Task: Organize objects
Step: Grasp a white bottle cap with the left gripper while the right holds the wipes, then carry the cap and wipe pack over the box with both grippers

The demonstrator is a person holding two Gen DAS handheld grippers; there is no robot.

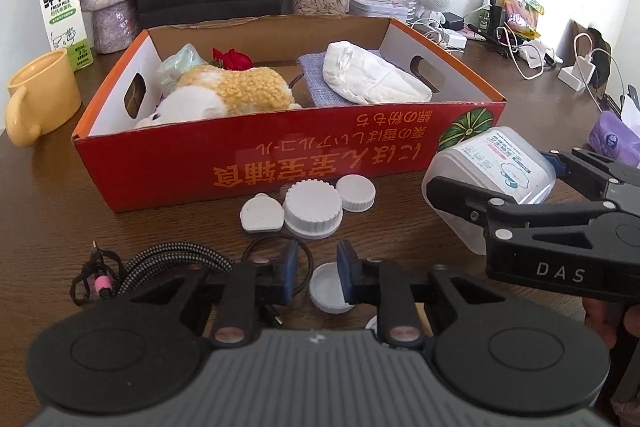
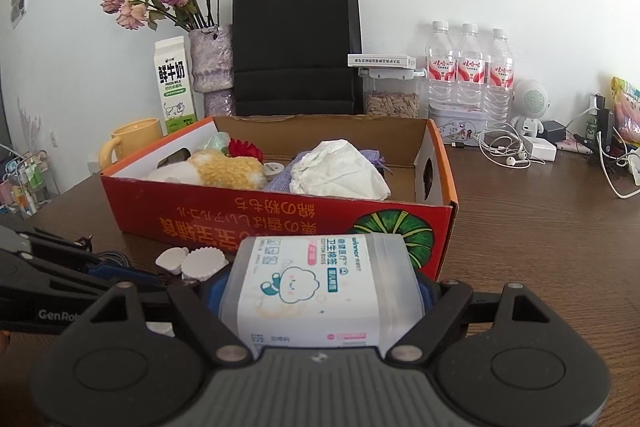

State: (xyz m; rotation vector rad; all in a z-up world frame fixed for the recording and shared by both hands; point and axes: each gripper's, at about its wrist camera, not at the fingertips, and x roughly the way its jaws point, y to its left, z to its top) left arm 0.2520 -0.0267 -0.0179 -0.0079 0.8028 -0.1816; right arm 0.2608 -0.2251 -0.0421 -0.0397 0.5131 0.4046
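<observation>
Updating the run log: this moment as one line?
left gripper: open over white cap | right gripper: shut on cotton bud box | box outside red carton

Black paper bag point(image 2: 296, 43), water bottles point(image 2: 468, 67)

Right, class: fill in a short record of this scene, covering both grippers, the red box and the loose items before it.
right gripper: shut on cotton bud box
left gripper: jaws narrow, nothing pinched, by white cap
red box: plush toy, white bundle, red flower
loose in front: three white lids
</observation>
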